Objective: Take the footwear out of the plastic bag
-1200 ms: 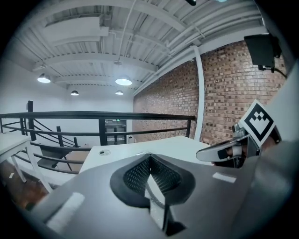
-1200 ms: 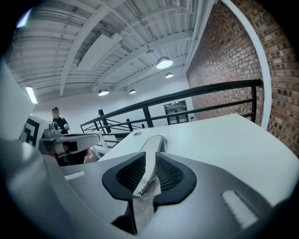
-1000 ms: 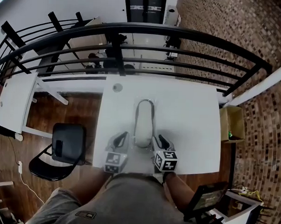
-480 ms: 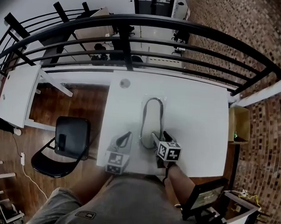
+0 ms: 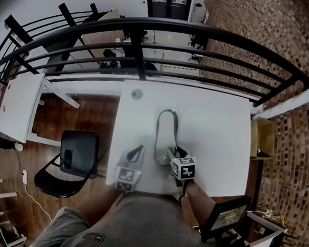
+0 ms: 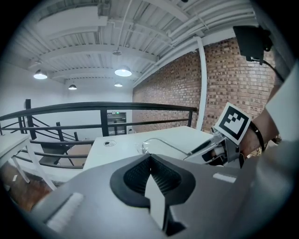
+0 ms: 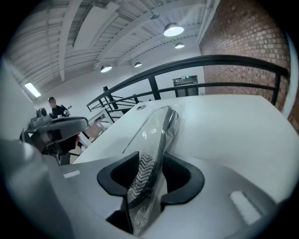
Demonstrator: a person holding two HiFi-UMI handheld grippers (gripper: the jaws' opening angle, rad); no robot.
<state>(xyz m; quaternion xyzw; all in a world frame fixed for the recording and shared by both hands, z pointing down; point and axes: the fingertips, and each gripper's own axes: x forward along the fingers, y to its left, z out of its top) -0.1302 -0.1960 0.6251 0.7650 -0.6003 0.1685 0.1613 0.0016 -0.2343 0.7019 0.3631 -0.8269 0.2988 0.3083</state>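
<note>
My right hand-held gripper [image 7: 150, 161] just closed on slipper [image 7: 145, 168] heel, through slick plastic bag [image 7: 140, 215] | left hand-held gripper [image 6: 150, 157] clenched, empty | slipper likely light, floppy

Left gripper [image 5: 138, 149]: jaws fully together with nothing between them, pointing forward and slightly downward, level with and just beside the right gripper. Right gripper [image 7: 148, 170]: tilted more steeply downward, marker cube uppermost. Its jaws have just been closing and press on the near end of the bagged slipper [image 7: 156, 135]. Right forearm [image 5: 198, 200]: bare, reaching forward from the torso.
</note>
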